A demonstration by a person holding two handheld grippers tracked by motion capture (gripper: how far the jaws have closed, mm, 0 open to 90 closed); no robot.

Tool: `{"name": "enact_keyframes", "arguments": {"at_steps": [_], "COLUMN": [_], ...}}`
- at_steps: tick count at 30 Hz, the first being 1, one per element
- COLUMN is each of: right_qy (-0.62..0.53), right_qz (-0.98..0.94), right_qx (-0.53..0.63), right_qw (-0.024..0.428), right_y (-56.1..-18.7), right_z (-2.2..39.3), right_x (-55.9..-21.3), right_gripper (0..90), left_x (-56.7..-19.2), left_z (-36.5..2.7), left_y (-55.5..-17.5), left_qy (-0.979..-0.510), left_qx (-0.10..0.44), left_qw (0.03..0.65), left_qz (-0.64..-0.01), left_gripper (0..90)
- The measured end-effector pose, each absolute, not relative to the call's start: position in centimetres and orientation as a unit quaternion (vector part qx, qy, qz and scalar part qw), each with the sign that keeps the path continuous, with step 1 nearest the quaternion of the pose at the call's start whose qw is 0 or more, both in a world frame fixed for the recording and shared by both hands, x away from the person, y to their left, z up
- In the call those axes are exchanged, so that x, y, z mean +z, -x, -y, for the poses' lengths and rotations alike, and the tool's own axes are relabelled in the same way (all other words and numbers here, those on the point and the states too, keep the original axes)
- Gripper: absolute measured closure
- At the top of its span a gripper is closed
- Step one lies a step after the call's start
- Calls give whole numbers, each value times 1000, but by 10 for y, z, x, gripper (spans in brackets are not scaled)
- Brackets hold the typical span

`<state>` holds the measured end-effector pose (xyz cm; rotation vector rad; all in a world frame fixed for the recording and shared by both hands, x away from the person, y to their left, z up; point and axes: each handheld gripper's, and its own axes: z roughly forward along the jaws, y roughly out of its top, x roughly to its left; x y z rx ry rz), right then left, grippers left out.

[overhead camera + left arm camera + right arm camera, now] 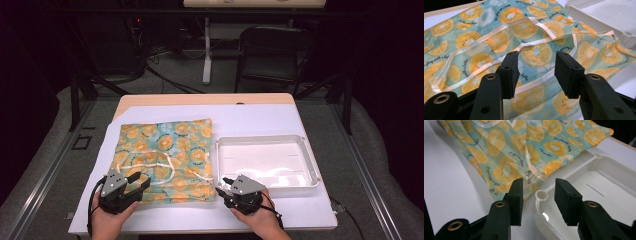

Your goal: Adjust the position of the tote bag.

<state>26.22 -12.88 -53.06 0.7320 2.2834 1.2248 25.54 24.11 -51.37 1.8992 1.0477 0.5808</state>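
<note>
We hold a claw in each hand near the counter's front edge. Our left hand (107,217) grips the left claw (141,183) toward the front left corner, jaws parted and angled right. Our right hand (260,217) grips the right claw (222,190) nearer the front middle, jaws also apart, empty, pointing left.
</note>
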Motion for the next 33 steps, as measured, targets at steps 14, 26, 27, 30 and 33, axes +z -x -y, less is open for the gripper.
{"name": "enact_keyframes", "arguments": {"at_steps": [14,26,27,30,33], "right_qy": [-234,-207,-205,-199,-192], "right_qz": [-840,-852,-854,-857,-861], "right_qx": [448,438,436,433,428], "right_qw": [198,197,197,195,195], "right_y": [-263,-263,-263,-263,-263], "right_z": [112,101,100,96,93], "right_x": [-531,-533,-533,-534,-536], "right_gripper": [618,630,631,626,607], "left_x": [-515,-516,-516,-516,-516], "left_z": [-249,-250,-251,-252,-253], "left_y": [-246,-242,-241,-239,-238], "left_qy": [-757,-758,-759,-758,-756], "left_qx": [242,247,247,249,250], "left_qw": [428,420,418,418,418], "left_qz": [-429,-433,-433,-435,-437], "left_gripper": [550,539,539,539,537]}}
